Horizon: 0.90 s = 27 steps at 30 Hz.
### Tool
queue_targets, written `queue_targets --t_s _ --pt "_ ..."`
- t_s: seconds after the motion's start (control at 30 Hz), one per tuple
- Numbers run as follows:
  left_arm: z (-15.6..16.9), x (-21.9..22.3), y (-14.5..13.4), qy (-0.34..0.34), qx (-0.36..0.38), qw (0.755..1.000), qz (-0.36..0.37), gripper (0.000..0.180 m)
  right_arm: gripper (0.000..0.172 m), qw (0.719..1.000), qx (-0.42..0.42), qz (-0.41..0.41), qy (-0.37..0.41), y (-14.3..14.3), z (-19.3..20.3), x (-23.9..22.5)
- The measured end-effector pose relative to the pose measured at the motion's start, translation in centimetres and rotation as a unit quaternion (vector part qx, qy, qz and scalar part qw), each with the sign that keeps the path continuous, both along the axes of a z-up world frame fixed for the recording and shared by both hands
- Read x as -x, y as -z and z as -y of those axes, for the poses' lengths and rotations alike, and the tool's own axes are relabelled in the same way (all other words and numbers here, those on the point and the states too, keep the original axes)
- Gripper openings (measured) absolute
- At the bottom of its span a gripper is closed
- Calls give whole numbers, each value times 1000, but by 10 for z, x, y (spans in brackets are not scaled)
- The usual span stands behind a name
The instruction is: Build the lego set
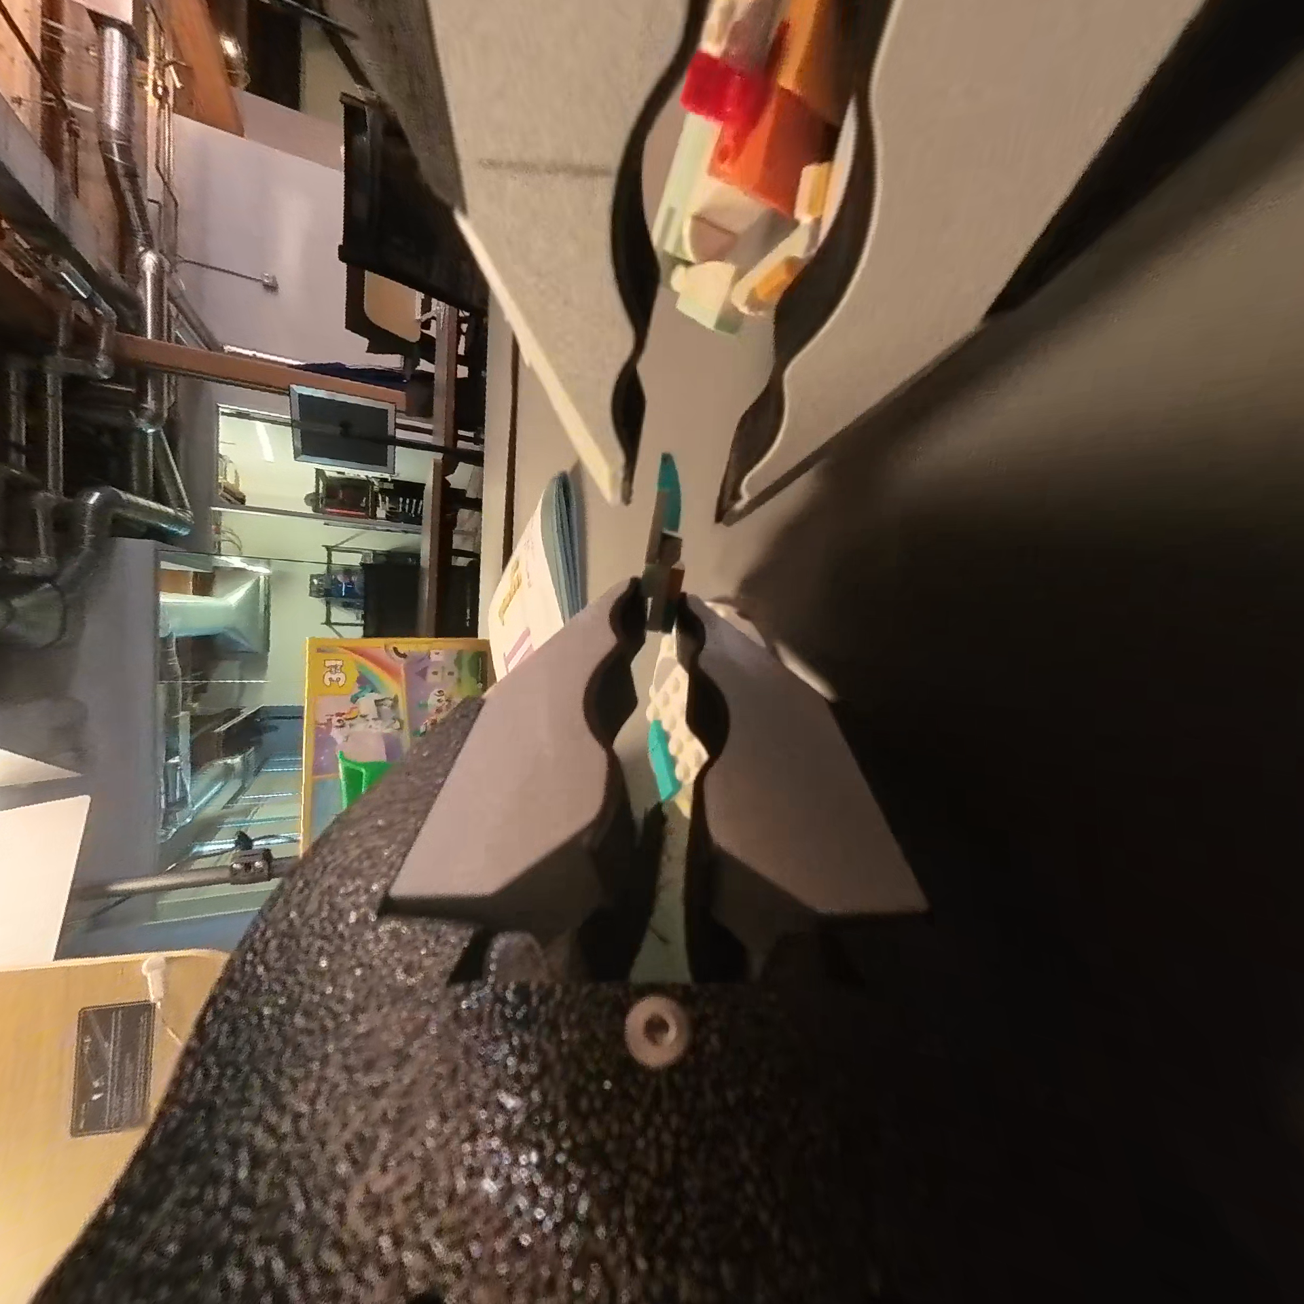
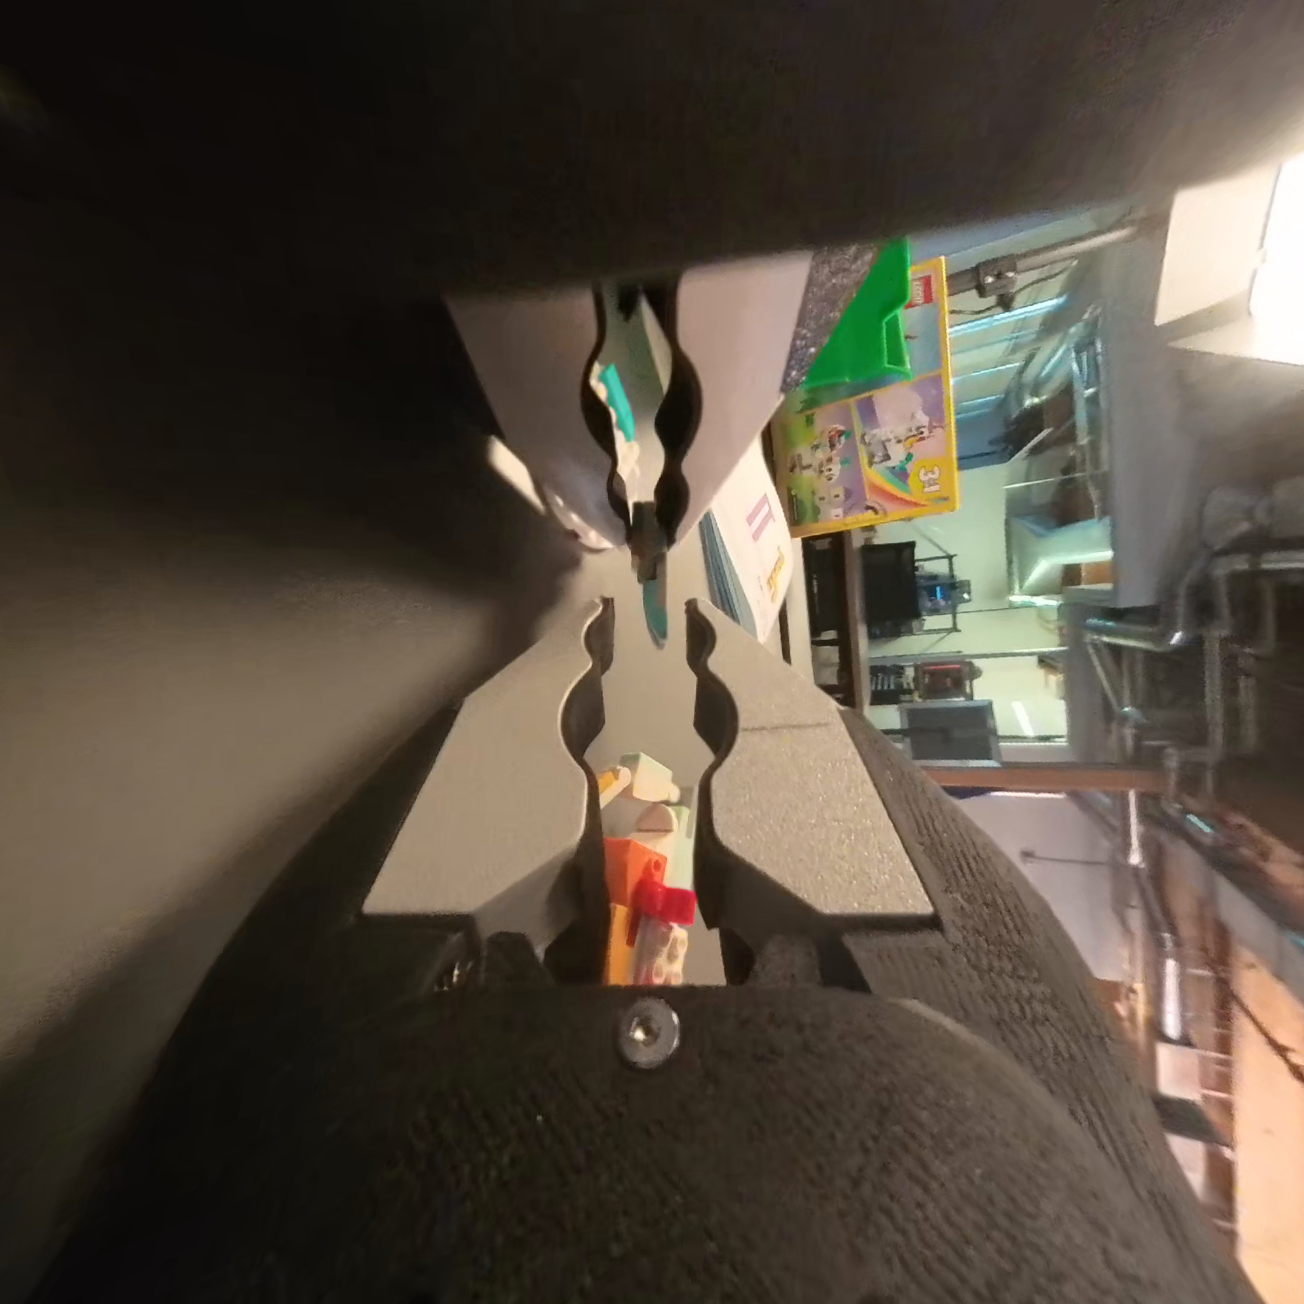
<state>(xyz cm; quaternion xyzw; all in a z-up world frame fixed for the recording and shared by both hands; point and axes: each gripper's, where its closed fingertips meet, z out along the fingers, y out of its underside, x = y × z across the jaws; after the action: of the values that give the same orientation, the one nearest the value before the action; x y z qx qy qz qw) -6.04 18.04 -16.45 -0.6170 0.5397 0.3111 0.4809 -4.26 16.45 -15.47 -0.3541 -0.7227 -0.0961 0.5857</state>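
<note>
Box: yellow printed box at left-centre of the left wrist view, standing well apart from both grippers.
Booklet: white booklet just left of centre, near the fingertips, not touched.
Left gripper: left gripper clenched on a small teal-and-grey piece. Only the grey end is pinched, at the very tips.
Piece position: the piece is at frame centre and its teal end sticks out past the left tips into the gap of the right gripper.
Right gripper: released. Its fingers stand either side of the teal end with clear space on both sides.
Studded plate: white-and-teal plate is seen through the left fingers' gap. Contact cannot be told.
Brick cluster: orange, red and pale bricks at upper right, seen through the right fingers' gap.
Risk 1: the piece could be pivoted or dropped, since it is held only at its tip.
Risk 2: the teal end could be knocked sideways by one right finger if the closure is off-centre.
Risk 3: the two sets of fingertips could collide, as they are set nearly nose to nose.
</note>
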Motion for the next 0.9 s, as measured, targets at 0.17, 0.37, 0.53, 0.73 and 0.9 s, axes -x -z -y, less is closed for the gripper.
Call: queue_targets --t_s 0.17,0.37,0.53,0.73,0.9 --pt "-1 6 1 -4 -4 1000 -17 5 20 997 -68 28 -7 1 -3 -1" --pt "2 3 1 19 -26 999 -29 5 17 990 -136 22 -24 -4 -3 4" --pt "2 7 -5 28 -46 998 11 5 21 990 -137 -16 -41 -10 -2 7" --pt "2 5 -12 38 -62 997 31 5 14 985 -168 -29 -30 -16 -6 15" --pt "3 3 -13 41 -57 997 31 5 6 988 -149 -20 -30 -11 -7 16"
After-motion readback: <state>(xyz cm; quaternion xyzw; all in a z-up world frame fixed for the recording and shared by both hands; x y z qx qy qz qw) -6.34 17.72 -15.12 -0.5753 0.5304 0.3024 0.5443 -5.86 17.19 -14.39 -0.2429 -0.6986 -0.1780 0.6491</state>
